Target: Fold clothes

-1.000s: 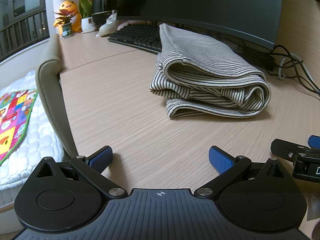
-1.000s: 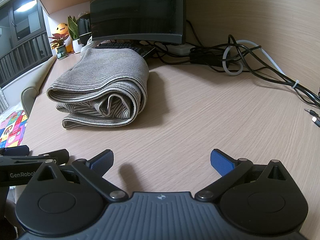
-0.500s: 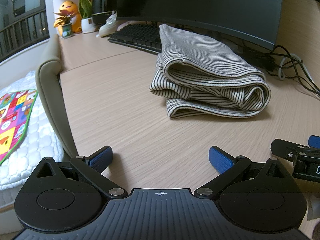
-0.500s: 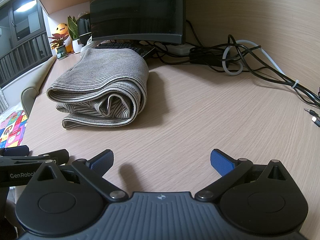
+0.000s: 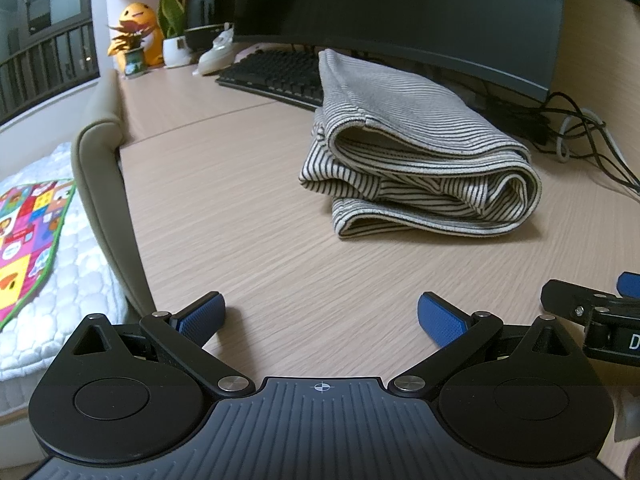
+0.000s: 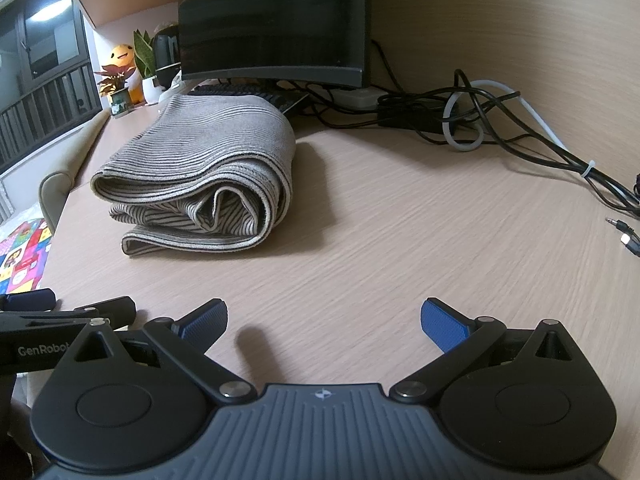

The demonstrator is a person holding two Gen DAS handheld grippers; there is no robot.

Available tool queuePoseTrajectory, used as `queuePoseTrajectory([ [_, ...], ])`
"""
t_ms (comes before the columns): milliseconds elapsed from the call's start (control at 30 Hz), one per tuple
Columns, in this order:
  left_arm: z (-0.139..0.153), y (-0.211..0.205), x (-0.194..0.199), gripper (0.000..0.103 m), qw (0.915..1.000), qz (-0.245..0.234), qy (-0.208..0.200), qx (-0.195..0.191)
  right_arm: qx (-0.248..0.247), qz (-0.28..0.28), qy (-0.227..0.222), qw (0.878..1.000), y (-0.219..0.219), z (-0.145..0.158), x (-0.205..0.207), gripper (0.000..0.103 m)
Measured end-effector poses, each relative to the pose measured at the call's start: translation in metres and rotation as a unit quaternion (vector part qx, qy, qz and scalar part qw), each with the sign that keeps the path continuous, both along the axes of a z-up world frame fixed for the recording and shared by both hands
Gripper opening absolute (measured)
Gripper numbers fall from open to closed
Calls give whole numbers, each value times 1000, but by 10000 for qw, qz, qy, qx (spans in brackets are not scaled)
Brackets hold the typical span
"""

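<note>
A beige padded rail [image 5: 100, 168] ran along the left edge of the desk [image 5: 248, 216], with small potted plants [image 5: 130, 46] at the far left corner. The left gripper [image 5: 320, 316] hovered low over the near edge, its blue pads spread wide apart and holding nothing. A folded striped garment [image 5: 416, 160] lay in a thick bundle toward the far middle of the desk, well apart from both grippers, its far end against a black keyboard [image 5: 276, 74] under a dark monitor [image 6: 272, 20]. The right gripper [image 6: 324, 320] hung beside the left one, jaws likewise apart and empty. Tangled cables [image 6: 480, 120] lay toward the far right corner
</note>
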State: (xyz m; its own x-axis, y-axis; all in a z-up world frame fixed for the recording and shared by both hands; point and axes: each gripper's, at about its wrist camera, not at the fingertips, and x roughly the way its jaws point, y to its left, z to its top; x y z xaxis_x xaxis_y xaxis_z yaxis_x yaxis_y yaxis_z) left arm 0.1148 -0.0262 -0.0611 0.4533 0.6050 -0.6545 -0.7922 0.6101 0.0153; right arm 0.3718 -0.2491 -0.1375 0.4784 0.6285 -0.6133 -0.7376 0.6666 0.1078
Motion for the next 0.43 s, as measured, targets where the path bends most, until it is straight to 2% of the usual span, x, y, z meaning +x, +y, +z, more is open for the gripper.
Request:
queuePoseTrajectory([
  [333,1,4,-1,103,9998,-196,56,-70,-172,-29,-87,9998,4,0,-3,103],
  [433,5,13,-1,103,9992,-324,-7,-250,-305,-71,-143,9994,6,0,-4,103],
])
